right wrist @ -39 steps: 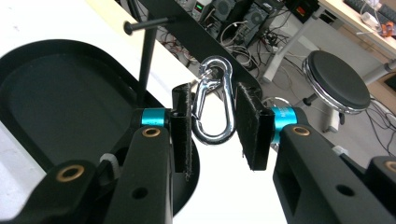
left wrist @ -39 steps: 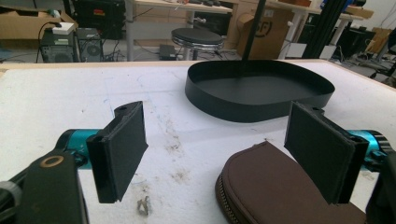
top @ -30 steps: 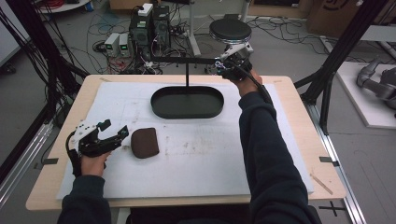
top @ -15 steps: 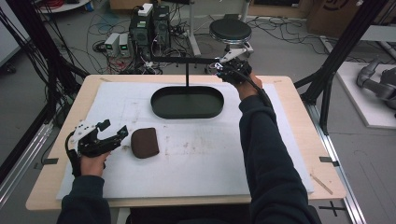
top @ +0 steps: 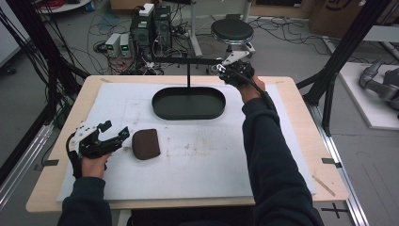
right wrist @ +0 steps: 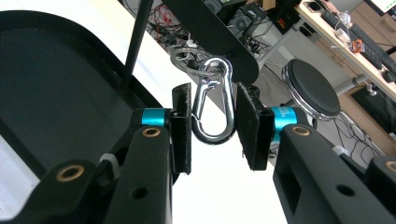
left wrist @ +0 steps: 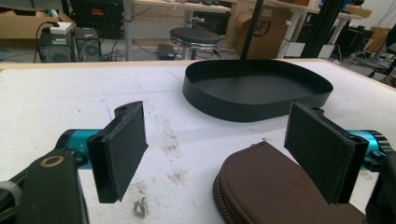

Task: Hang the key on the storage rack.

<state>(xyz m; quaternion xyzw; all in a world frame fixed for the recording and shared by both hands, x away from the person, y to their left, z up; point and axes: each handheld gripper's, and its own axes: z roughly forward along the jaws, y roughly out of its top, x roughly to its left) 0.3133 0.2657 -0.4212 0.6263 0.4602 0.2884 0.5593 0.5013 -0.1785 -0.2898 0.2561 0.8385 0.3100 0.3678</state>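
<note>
Up high, carabiner (right wrist: 212,109) hangs between right tongs (right wrist: 214,126), untouched.

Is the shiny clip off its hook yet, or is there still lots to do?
Not yet. The silver clip hangs from a ring on the stand's bar, and the right gripper has its jaws on either side, not quite shut. The left gripper waits open by the brown pouch, untouched on the table. Nothing looks finished.

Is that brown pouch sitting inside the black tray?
No, the brown pouch lies on the white mat, well apart from the black tray, beside the left gripper.
</note>
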